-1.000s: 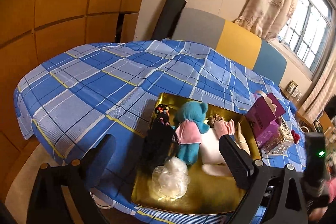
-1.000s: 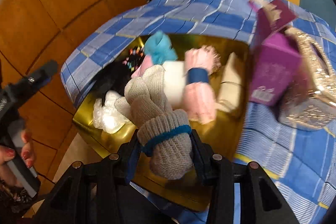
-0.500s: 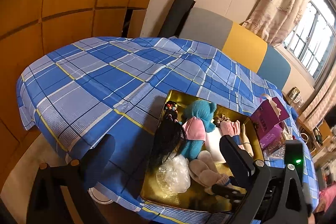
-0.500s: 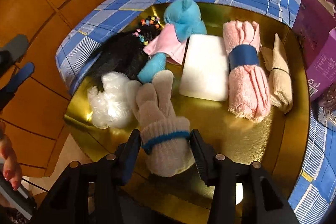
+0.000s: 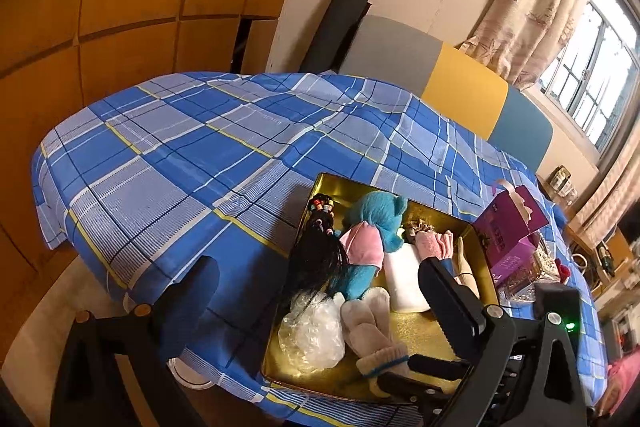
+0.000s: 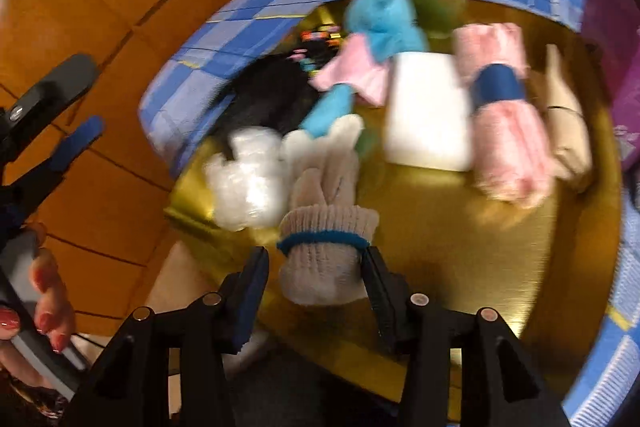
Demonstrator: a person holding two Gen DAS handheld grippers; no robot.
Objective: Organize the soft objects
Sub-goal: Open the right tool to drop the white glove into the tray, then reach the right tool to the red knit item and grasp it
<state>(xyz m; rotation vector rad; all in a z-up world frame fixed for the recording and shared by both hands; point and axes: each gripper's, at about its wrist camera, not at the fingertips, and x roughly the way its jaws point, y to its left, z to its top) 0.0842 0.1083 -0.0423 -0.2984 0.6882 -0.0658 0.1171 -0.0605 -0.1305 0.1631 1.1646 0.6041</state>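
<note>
Down at the near end of the shiny gold rectangular tray (image 6: 500, 267) lies my rolled pair of grey knit gloves with a blue band round the cuff (image 6: 326, 227), cuff toward me, fingers pointing into the tray. My right gripper (image 6: 316, 263) has its jaws spread wide on either side of the cuff; the right one looks right up against the knit and the left one has a gap, so it isn't clamping anything as far as I can see. Bit blurry in the right wrist view though.

Just left of the gloves is a crumpled clear plastic bag (image 6: 246, 183), touching them. Past that, a black wig with coloured beads (image 5: 316, 255), and beside it a teal plush bear in a pink shirt (image 5: 370, 239) whose leg reaches the glove fingers. Further right: a white rectangular foam block (image 6: 428, 111), a rolled pink towel with a dark blue band (image 6: 506, 107), and a beige rolled cloth (image 6: 568, 131) against the tray's right wall.

My left gripper (image 5: 316, 291) hangs off to the left above the tray's near left edge, jaws wide apart, nothing in them.

The tray sits on a blue plaid tablecloth (image 5: 192, 163), with a purple gift box (image 5: 510, 231) just beside its right side.
</note>
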